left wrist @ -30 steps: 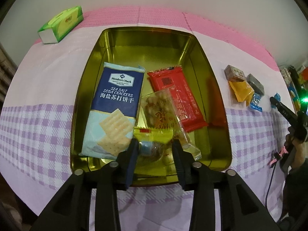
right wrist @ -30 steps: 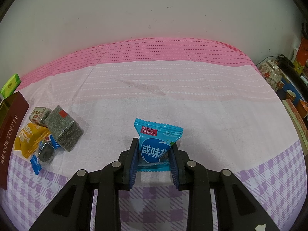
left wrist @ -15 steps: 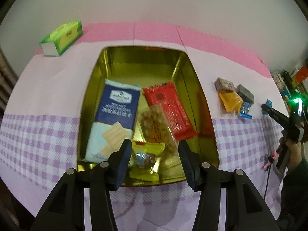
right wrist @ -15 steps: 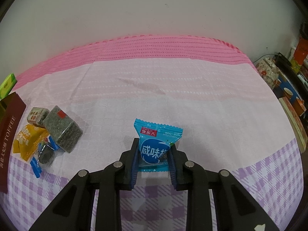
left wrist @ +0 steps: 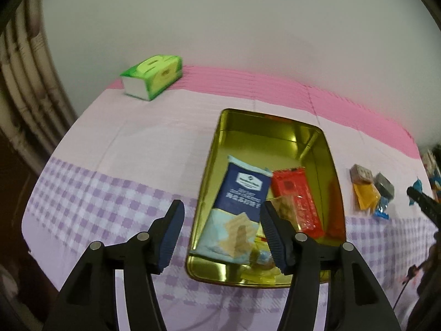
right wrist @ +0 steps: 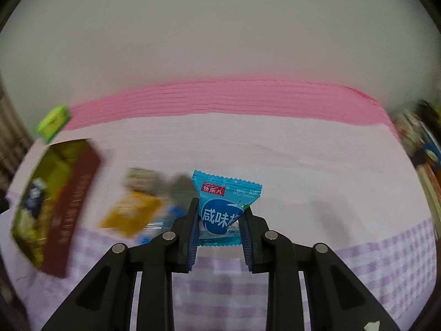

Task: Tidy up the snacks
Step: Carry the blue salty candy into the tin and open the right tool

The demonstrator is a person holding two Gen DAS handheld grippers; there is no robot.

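A gold tin [left wrist: 335, 190] holds a blue cracker pack [left wrist: 239, 201], a red packet [left wrist: 297, 198], a clear nut bag and a yellow candy [left wrist: 260, 273]. My left gripper [left wrist: 220, 234] is open and empty, raised above the tin's near left edge. My right gripper [right wrist: 219, 230] is shut on a blue candy packet [right wrist: 224, 207] and holds it above the cloth. The tin [right wrist: 69, 204] shows blurred at the left of the right wrist view. Loose snacks [left wrist: 368, 190] lie right of the tin, also blurred in the right wrist view [right wrist: 132, 212].
A green tissue pack [left wrist: 153, 77] lies at the back left of the pink and purple-checked cloth [left wrist: 115, 165]. The right gripper's tip [left wrist: 421, 204] shows at the right edge. Cluttered items [right wrist: 421, 149] sit off the table's right end.
My left gripper opened wide, let go of the yellow candy in the tin, and pulled back and left. My right gripper lifted the blue packet and swung left toward the tin.
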